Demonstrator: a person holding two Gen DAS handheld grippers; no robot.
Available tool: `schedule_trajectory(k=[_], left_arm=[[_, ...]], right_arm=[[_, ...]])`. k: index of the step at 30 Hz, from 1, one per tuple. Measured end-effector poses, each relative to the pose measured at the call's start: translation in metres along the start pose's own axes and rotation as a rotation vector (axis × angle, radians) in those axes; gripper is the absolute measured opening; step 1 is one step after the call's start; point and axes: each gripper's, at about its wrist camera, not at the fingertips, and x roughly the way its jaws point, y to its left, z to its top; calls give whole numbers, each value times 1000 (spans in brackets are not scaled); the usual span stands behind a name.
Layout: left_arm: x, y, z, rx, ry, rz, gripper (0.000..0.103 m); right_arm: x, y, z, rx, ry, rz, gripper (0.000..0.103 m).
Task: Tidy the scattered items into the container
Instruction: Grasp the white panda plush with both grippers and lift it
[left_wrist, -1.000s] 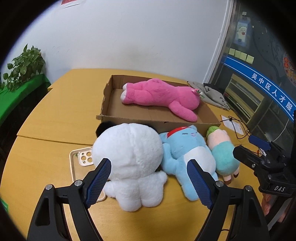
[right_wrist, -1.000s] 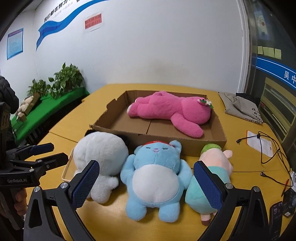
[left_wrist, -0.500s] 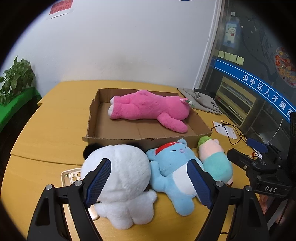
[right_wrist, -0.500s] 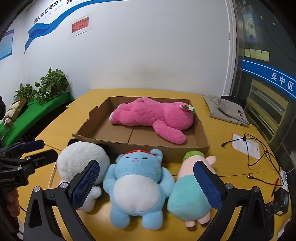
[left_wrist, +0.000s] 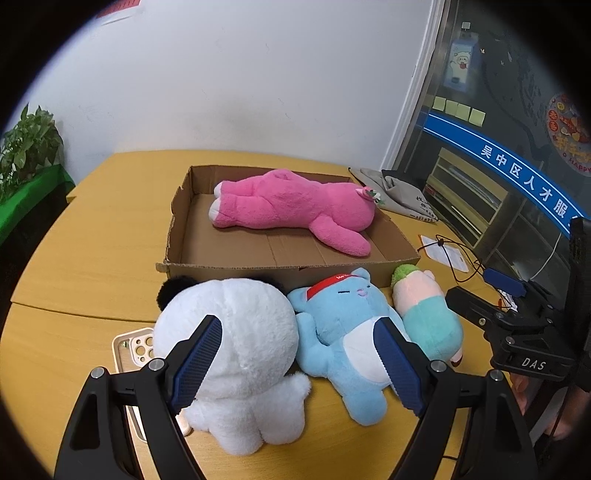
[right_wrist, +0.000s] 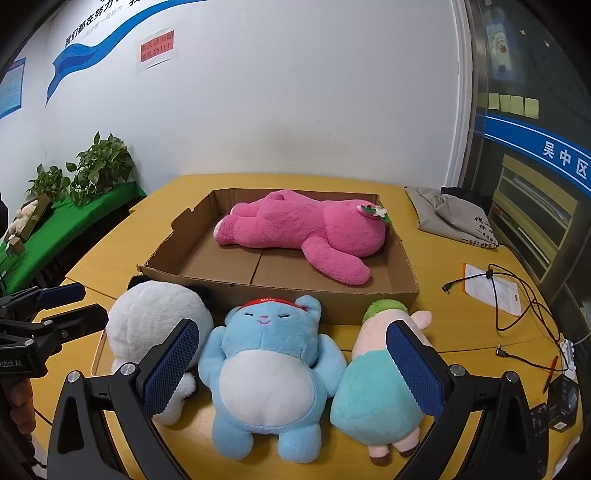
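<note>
I see a shallow cardboard box (left_wrist: 280, 254), corrugated, its low walls ragged at the near left corner, sitting on the smooth yellow wooden table (left_wrist: 85, 258). Inside it a fuzzy pink plush (left_wrist: 295, 208) lies on its side, its long axis running across the box, feet to the left and flowered head to the right. Three more soft toys line up on the table against the box's near wall: a round white plush (left_wrist: 236, 350) with a black ear, its back to my left camera; a blue plush (right_wrist: 266, 365) with a red headband, on its back, head toward the box; and a pink-and-teal plush (right_wrist: 384, 380) with a green tuft, likewise lengthwise toward the box. A pale phone case (left_wrist: 131, 350) lies flat, partly under the white toy. My left claw (left_wrist: 295, 362) hovers low in front of the white and blue toys, its ribbed blue pads spread wide, holding nothing. My right claw (right_wrist: 291, 369) hangs above the blue and teal toys, equally wide, empty. Each claw shows at the edge of the other's view.
</note>
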Motion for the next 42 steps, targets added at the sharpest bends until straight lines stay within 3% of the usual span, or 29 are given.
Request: schedule_trajectory(k=[2, 5, 11, 16, 19, 24, 29, 33, 37, 42], left_arm=[[2, 11, -3, -26, 11, -22, 84], [9, 36, -9, -67, 40, -59, 84], [37, 92, -15, -147, 91, -35, 84], [67, 130, -19, -197, 133, -66, 84], [78, 140, -22, -226, 149, -178, 84], [89, 143, -28, -227, 174, -254, 79], [86, 134, -26, -212, 183, -272, 57], [67, 124, -19, -195, 154, -272, 50], [39, 106, 14, -141, 79, -288, 50], [23, 88, 99, -22, -19, -302, 50]], right_arm=[[5, 2, -1, -11, 3, 38, 103], [21, 14, -8, -58, 39, 167, 103], [61, 73, -25, -218, 89, 378, 103], [102, 110, -26, -268, 91, 399, 103], [131, 122, -24, -267, 142, 416, 103], [150, 136, -30, -250, 169, 445, 102], [146, 131, -35, -217, 160, 451, 80], [132, 122, -34, -154, 132, 471, 66], [99, 117, -12, -137, 49, 459, 64], [69, 104, 57, -147, -95, 410, 64]])
